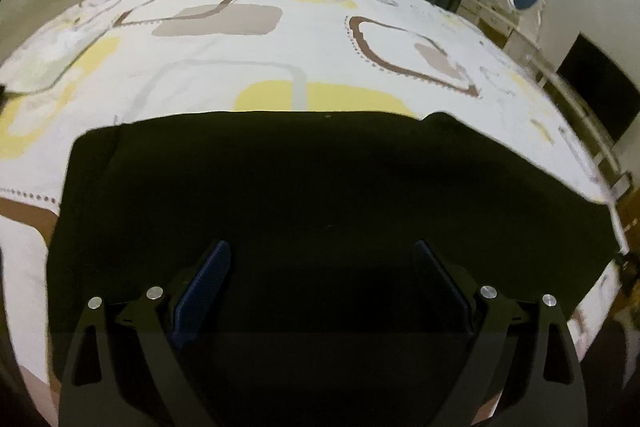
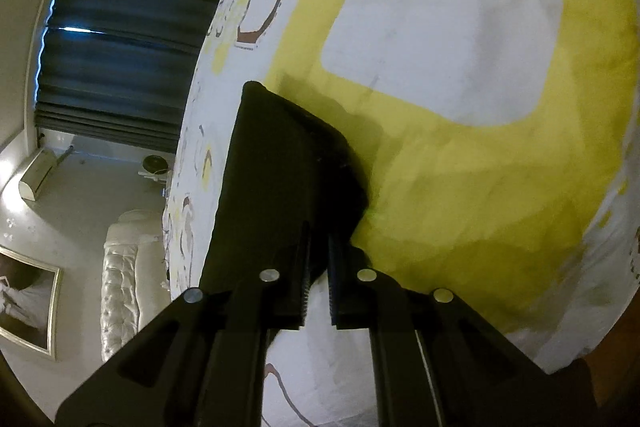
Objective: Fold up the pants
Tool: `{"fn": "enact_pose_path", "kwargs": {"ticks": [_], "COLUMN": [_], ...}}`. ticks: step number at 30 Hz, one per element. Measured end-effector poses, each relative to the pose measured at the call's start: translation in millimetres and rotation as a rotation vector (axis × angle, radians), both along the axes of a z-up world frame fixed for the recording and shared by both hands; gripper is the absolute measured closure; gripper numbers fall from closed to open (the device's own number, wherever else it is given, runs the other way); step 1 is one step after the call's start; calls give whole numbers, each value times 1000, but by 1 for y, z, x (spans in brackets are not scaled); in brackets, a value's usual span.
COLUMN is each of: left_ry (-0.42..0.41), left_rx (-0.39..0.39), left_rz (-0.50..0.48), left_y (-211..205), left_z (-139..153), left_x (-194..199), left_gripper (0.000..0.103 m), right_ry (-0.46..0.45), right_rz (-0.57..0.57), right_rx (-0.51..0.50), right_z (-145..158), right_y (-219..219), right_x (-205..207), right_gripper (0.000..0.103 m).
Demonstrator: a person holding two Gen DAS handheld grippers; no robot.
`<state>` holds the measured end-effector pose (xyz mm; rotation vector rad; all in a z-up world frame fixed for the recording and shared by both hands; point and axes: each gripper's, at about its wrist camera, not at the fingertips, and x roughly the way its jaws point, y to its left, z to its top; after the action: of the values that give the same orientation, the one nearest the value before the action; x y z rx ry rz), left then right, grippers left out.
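Pants (image 1: pixel 320 187), black, lie flat on the patterned bed (image 1: pixel 248 67); we judge them soft and limp, best held at edges: right gripper (image 2: pixel 319 251) pinches one corner, left gripper (image 1: pixel 323 259) hovers spread.

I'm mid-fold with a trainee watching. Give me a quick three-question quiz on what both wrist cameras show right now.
1. True or false: the left gripper is closed on the black pants.
2. What does the right gripper pinch? A) bedsheet B) pants edge C) curtain
3. Fill in: the pants lie on a white bedsheet printed with brown, grey and ____ shapes.

Key:
1. False: its fingers stand wide apart above the cloth.
2. B.
3. Yellow.
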<state>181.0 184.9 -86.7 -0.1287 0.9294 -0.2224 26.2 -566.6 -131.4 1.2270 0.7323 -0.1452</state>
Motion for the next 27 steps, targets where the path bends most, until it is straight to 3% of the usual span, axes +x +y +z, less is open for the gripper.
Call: {"fn": "enact_pose_path", "kwargs": {"ticks": [3,4,8,11,15,18,22,27], "left_ry": [-6,-7,-28,-57,-95,-78,-26,8], "left_rx": [21,26,34,79,147,194,266,133], "left_rz": [-18,-20,6,36,68,91,119,143], "left_y": [2,3,6,10,25,40,60,90], "left_z": [-2,-2,7,17,28,26,9,-3], "left_x": [-1,-2,-10,-19,-25,-23,-22,-27], "left_gripper": [11,11,11,11,11,11,11,10], "right_ry": [-5,5,22,-2,-57,-84,-123,-105], "right_rz": [-22,-28,-29,63,416,708,970,1201], "right_rx": [13,0,-101,-187,-254,-297,-285,-240], "right_z": [2,4,23,50,82,90,90,79], "right_y": [1,2,11,36,122,211,322,448], "right_x": [-6,-9,-19,-3,76,143,221,301], "right_gripper": [86,79,77,77,62,62,62,62]}}
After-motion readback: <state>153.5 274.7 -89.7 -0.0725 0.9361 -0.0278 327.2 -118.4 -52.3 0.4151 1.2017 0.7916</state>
